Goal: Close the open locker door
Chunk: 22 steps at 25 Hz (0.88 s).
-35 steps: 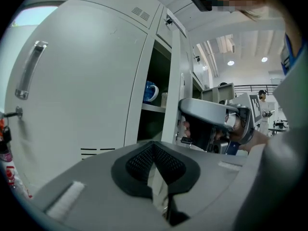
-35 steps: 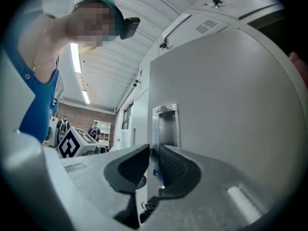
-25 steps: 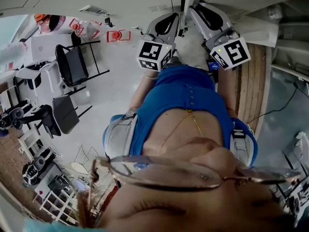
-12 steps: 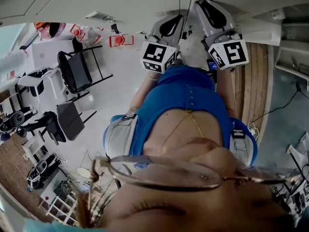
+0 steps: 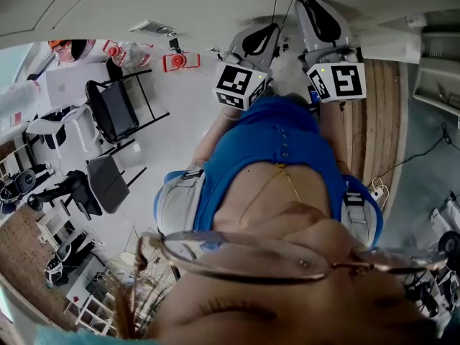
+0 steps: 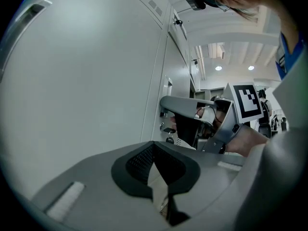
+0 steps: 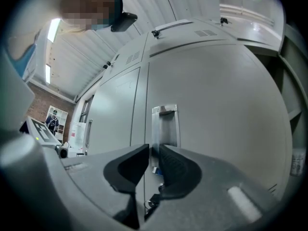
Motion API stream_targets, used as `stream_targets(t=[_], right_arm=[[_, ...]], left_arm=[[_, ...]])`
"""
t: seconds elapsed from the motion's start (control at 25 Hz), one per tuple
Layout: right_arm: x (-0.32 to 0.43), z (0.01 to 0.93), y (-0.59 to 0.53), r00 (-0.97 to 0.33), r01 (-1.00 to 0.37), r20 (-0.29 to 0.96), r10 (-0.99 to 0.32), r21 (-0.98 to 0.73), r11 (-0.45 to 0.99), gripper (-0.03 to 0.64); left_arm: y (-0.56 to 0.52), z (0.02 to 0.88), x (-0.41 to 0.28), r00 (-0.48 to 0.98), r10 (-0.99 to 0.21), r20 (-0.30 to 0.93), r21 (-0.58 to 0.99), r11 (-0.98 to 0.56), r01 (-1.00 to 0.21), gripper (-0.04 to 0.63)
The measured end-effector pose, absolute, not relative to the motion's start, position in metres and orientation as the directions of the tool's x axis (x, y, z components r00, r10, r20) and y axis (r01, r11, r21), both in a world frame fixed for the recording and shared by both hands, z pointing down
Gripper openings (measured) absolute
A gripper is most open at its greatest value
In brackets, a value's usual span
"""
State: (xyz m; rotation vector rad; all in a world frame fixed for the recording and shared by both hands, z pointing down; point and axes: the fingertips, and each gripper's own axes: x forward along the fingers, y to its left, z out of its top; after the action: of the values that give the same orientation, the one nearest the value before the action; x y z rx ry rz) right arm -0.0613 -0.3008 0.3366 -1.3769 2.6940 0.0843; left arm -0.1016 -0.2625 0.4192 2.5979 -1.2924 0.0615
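The grey locker door fills the right gripper view, and its recessed metal handle stands just beyond the jaws. Its edge lies against the neighbouring door along a thin vertical seam. My right gripper is open by a narrow gap. Its jaws have just been opening, and nothing is pressed between the pads. In the left gripper view my left gripper has its tips together beside a flat locker front, with the right gripper ahead of it at the lockers. From the head view both grippers reach toward the pale lockers.
Black chairs and a white table stand on the pale floor at the left. Shelving with gear is at the lower left. A wooden strip and cables lie to the right.
The right gripper's marker cube has turned a little and sits squarer. The left cube has drifted slightly right. The room on the left has shifted a little in the picture.
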Motion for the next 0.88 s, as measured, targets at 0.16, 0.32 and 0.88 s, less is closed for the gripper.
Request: stream_targets(t=[0.16,0.32,0.88], right_arm=[[-0.06,0.34,-0.301,-0.556,-0.831,-0.11,-0.824,0.03,0.556,0.061],[-0.061,0.341,-0.302,-0.54,-0.842,-0.095,-0.836,0.054,0.537,0.061],[-0.049,0.361,-0.296,-0.483,-0.872,-0.005,-0.876,0.097,0.48,0.003]], left_arm=[[-0.263,0.419,-0.1,0.622,-0.77,0.14,0.197,-0.594,-0.78,-0.002],[-0.265,0.421,-0.097,0.637,-0.758,0.14,0.198,-0.609,-0.768,-0.002],[-0.269,0.412,-0.085,0.643,-0.758,0.11,0.206,-0.615,-0.761,-0.002]])
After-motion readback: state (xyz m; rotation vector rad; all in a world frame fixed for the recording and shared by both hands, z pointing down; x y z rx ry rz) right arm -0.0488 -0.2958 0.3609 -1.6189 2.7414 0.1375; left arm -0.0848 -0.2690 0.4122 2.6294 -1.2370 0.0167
